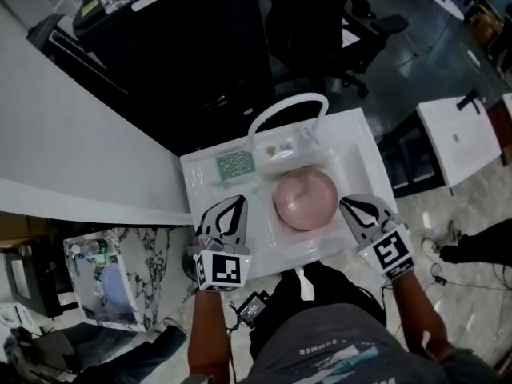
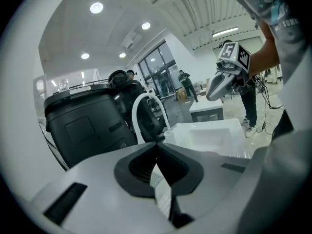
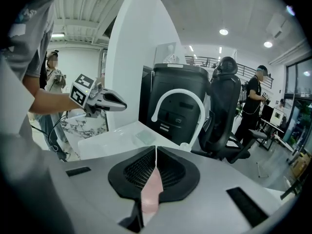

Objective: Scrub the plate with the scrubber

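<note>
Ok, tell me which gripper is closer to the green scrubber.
The left gripper: in the head view it hovers just below the scrubber, while the right gripper sits beyond the pink plate.

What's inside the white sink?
A pink plate lies in the sink. The green scrubber is outside, on the ledge to the left. The sink's floor under the plate is covered.

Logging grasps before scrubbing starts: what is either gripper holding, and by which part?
Nothing is held. The left gripper and right gripper are both shut and empty; the scrubber lies on the ledge of the sink, the plate in its basin.
</note>
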The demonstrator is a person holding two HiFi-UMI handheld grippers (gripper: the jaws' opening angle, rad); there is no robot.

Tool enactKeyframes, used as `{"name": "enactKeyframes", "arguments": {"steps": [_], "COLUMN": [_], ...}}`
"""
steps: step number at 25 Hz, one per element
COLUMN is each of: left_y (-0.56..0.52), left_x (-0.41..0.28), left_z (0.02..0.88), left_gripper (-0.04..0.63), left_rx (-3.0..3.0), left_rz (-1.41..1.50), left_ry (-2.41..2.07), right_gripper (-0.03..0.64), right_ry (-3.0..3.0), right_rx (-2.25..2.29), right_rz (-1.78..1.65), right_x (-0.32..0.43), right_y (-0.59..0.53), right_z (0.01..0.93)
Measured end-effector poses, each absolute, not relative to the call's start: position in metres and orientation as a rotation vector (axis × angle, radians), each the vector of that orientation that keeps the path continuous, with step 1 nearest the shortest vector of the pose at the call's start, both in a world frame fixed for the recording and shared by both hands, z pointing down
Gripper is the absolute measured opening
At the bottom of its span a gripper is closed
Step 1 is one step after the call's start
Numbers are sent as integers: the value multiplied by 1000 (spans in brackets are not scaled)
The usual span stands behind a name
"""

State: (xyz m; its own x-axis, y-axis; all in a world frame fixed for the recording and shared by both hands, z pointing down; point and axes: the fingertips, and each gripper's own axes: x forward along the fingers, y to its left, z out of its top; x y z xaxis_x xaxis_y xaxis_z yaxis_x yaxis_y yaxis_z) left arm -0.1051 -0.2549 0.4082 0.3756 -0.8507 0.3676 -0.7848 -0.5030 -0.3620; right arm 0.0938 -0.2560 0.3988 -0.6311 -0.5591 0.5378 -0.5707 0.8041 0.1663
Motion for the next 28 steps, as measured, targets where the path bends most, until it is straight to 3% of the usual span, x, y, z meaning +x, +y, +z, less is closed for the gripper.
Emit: {"name": "enactKeyframes", "arguments": {"steps": [9,18,28], "left_y": [-292,-328,-351], "left_x": [-115,-138,-156], "left_z": [471,550,611], "left_gripper": [7,115,162], "left_rx": [-2484,-2418,-2275], "left_rz": [-951,-1187,-1415], "left_ry": [1549,1602,1577], "right_gripper": [32,32,34], "right_ry": [-2400,-2395,-2327], "right_rx": [768,686,654], "right_rz": [92,147,236], "right_x": [90,80,85], "right_y": [-291,-324,-349], "right_z": [434,478,542]}}
